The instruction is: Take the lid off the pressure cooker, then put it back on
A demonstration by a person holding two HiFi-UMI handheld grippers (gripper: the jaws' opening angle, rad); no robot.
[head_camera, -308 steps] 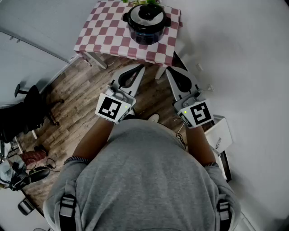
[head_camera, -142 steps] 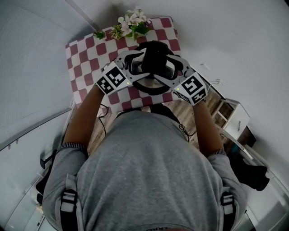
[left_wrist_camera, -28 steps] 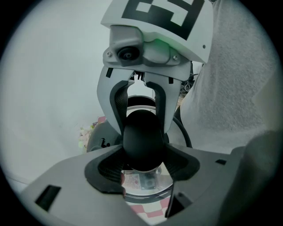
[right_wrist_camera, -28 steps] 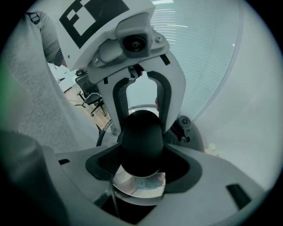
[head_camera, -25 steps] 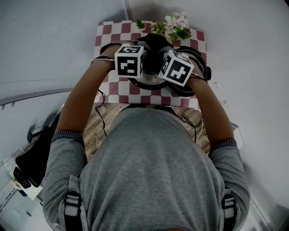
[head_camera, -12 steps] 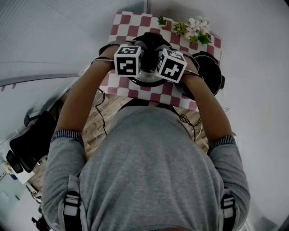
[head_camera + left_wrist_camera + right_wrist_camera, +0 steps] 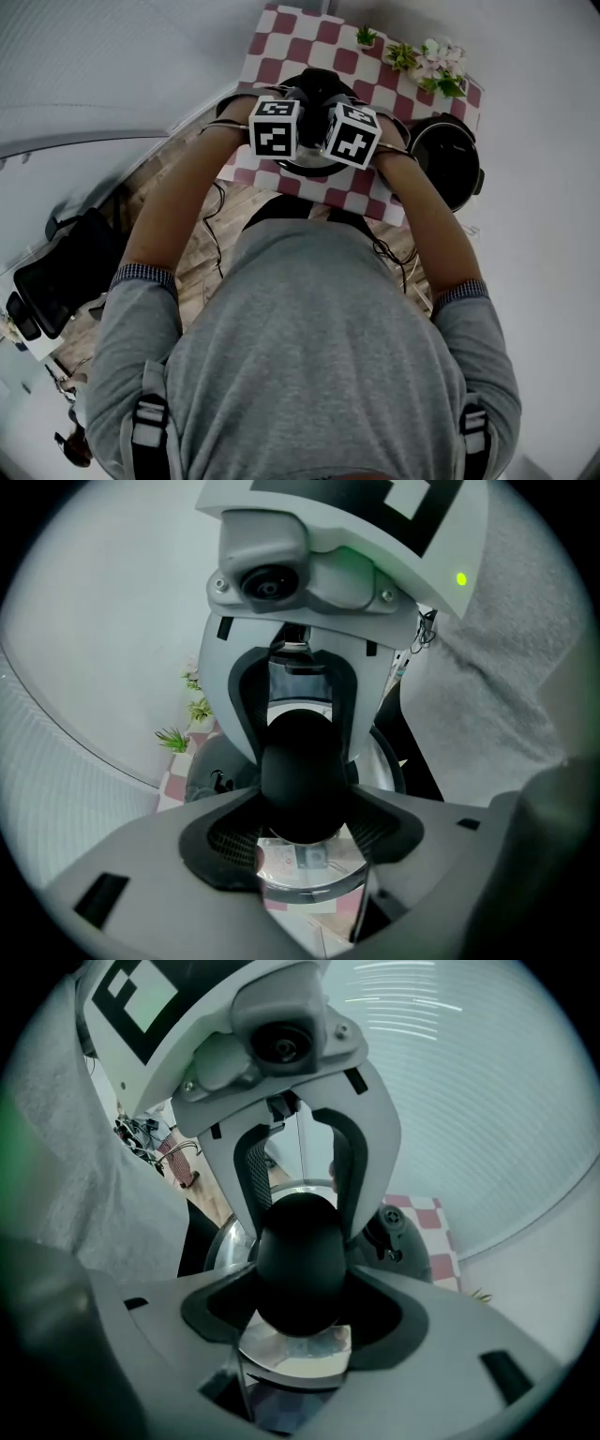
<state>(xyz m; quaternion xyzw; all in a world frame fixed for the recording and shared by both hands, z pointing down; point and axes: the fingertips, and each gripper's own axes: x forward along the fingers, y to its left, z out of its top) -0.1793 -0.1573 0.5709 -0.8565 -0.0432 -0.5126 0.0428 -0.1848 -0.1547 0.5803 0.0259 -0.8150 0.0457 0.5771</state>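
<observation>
The pressure cooker's lid point(image 7: 310, 167) is off the pot and low over the checked tablecloth point(image 7: 281, 28); I cannot tell if it touches. Its black knob point(image 7: 319, 87) is clamped from two sides. My left gripper point(image 7: 300, 108) is shut on the knob point(image 7: 302, 778) from the left, and my right gripper point(image 7: 332, 111) is shut on it point(image 7: 300, 1262) from the right. The jaws of both wrap the knob, with the silver lid top point(image 7: 309, 862) point(image 7: 295, 1349) below. The open black pot point(image 7: 448, 161) stands to the right of the lid.
A small plant point(image 7: 366, 36) and a bunch of flowers point(image 7: 436, 64) stand along the table's far edge. The table's near edge runs just below the lid, with wood floor point(image 7: 192, 234) and cables under it. A black chair point(image 7: 56, 281) is at the left.
Both grippers have sunk with the lid toward the tablecloth, left of the pot. The open pot shows more fully at the right. The jaws have kept their grip.
</observation>
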